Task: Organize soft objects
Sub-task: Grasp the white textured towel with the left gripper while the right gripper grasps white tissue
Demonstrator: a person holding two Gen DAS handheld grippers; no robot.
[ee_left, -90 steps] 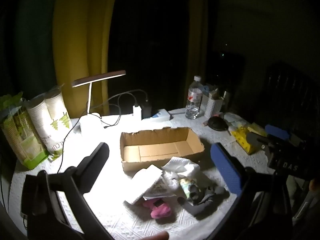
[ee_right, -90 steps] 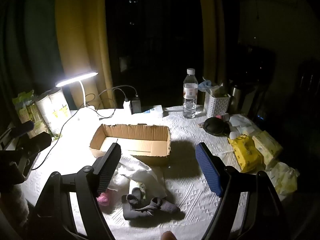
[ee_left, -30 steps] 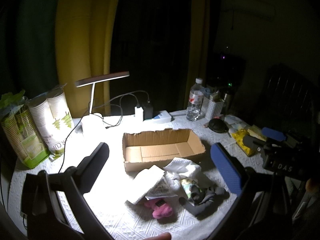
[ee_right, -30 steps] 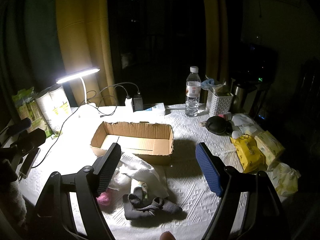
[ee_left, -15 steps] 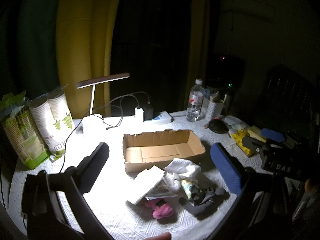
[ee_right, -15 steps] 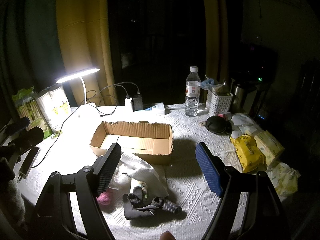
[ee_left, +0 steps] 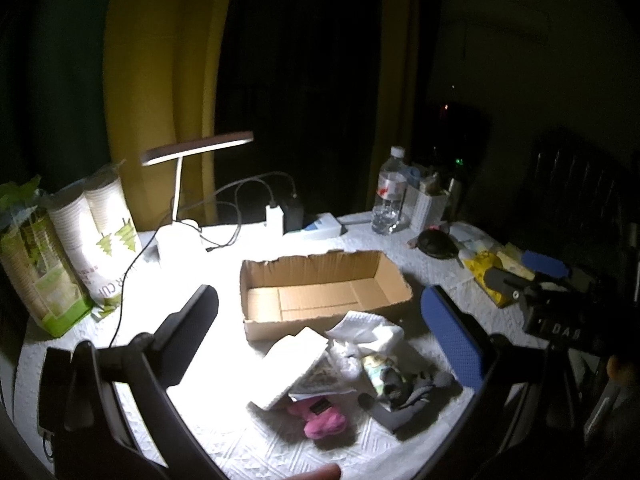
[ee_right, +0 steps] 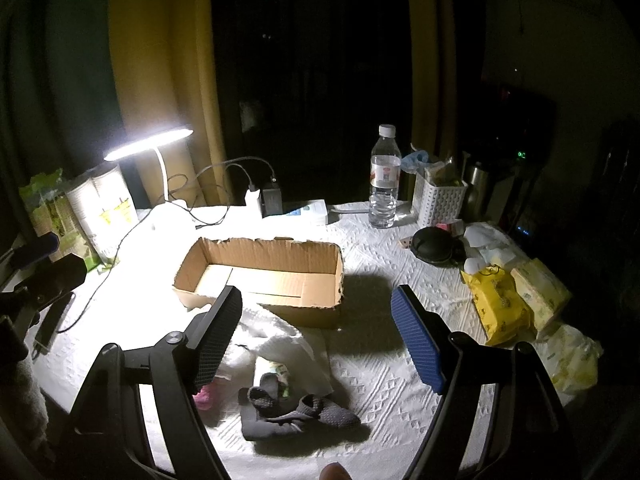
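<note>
A heap of soft objects is being shown on the white-covered bench (ee_right: pixel 400 272), just in front of the open cardboard box (ee_right: pixel 264 276), which is seen standing empty. In the heap, a dark grey sock (ee_right: pixel 296 412) is lying nearest the near edge, with a pink plush piece (ee_left: pixel 320 420) beside it on the lamp side. A white folded cloth (ee_left: pixel 292 360) is lying tilted over the pink piece, and a crumpled white tissue (ee_left: pixel 368 332) is resting against the box's front wall. A small patterned sock (ee_left: pixel 380 372) is tucked between the cloth and the grey sock.

The left claw (ee_left: pixel 332 340) is being held wide above the heap, with nothing between its black and blue fingers. The right claw (ee_right: pixel 320 340) is likewise being held wide and empty, above the bench in front of the box, its black finger (ee_right: pixel 218 336) overlapping the white cloth in view.

The scene is being lit by a desk lamp (ee_right: pixel 148 144) at the far left, with stacked paper cups (ee_left: pixel 100 232) standing beside it. A water bottle (ee_right: pixel 385 178) and a white slotted basket (ee_right: pixel 438 200) are standing behind the box to the right. Yellow wipe packs (ee_right: pixel 500 300) are lying well apart from the heap, at the right edge.
</note>
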